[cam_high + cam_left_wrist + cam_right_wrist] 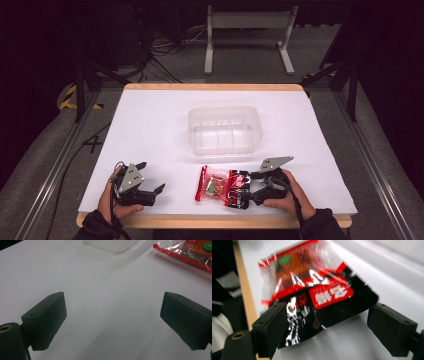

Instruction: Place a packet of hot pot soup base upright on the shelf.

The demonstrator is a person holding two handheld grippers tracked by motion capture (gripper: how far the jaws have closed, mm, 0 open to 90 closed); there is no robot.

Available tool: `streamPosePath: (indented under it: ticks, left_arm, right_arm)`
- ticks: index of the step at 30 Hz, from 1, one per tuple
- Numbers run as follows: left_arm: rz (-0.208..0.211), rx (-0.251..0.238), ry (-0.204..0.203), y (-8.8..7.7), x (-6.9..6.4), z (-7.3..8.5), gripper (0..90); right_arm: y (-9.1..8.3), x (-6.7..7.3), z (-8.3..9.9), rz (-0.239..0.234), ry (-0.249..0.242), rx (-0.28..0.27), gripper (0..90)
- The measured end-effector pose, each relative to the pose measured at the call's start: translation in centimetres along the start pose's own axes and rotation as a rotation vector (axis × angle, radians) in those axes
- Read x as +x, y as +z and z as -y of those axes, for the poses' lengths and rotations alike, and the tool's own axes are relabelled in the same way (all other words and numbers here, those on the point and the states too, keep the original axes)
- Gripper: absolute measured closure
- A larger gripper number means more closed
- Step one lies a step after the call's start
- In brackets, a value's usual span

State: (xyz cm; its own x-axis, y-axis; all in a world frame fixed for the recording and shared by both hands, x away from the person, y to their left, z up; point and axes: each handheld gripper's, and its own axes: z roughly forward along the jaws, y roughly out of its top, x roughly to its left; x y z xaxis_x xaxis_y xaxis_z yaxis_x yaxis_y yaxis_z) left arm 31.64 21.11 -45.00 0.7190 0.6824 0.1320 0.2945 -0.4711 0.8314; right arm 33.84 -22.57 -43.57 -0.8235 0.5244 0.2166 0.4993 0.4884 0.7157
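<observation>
You work on a white table (pixel 150 125), and the clear plastic tub (pixel 225 131) at its middle is your landmark; it stands open and holds nothing that I can make out. The snack packet (pixel 222 186) lies flat on the table on your side of the tub, near it but apart from it, close to the table's front edge.

Your right gripper (pixel 248 188) sits at the packet's right end, on the near side of the tub. In the right gripper view its jaws stand apart, with the packet's black end lying between them; the left jaw looks to touch the film, the right jaw is clear of it. So you are, as I judge it, at the grasp itself: the reach looks finished, the pinch not yet made. The next move calls for you to bring the jaws together on that black end, get a firm bite on the slippery film, then lift and carry the packet away from you to the tub.

Your left gripper (pixel 145 187) rests well to the left of the packet, farther from the tub, jaws wide apart over bare table.

The packet's red label (pixel 331 295) bears white East Asian characters, too blurred for me to read; a small green mark (pixel 285 260) sits near its far end.
</observation>
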Motion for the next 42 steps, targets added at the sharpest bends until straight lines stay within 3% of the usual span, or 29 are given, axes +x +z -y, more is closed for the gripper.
streamPosePath:
  ticks: [3,5,7,10,18,22,23,24,31,42]
  left_arm:
    - [0.001,0.002,0.004,0.0,0.0,0.0,7.5]
    - [0.002,0.001,0.009,0.0,0.0,0.0,7.5]
    - [0.001,0.002,0.008,0.0,0.0,0.0,7.5]
    - [0.001,0.004,0.009,0.0,0.0,-0.1,7.5]
    - [0.004,0.002,0.009,0.0,0.0,0.0,7.5]
    - [0.006,0.003,0.008,0.1,0.0,0.0,7.6]
    - [0.006,0.004,0.009,0.1,0.0,0.0,7.7]
    - [0.008,0.004,0.011,0.1,0.0,0.0,7.7]
    - [0.006,0.005,0.010,0.0,0.0,0.0,7.7]
    - [0.006,0.005,0.010,0.0,0.0,0.0,7.8]
  right_arm:
    - [-0.4,-0.4,-0.1,-0.028,0.055,-0.029,17.9]
    - [0.1,-0.3,0.1,-0.025,0.048,0.005,17.9]
    - [0.6,-0.1,0.2,-0.053,0.055,0.020,17.8]
    - [1.4,0.5,0.0,-0.083,0.046,0.021,17.0]
    - [3.1,1.1,-1.1,-0.091,0.053,-0.013,19.4]
    - [4.0,1.4,-1.6,-0.078,0.058,-0.045,34.7]
    - [4.2,1.3,-1.8,-0.087,0.063,-0.053,40.0]
    - [4.3,1.3,-1.9,-0.094,0.068,-0.063,51.9]
    - [4.3,1.6,-2.1,-0.106,0.035,-0.094,84.5]
    - [1.0,1.5,-2.7,-0.074,0.017,-0.173,90.0]
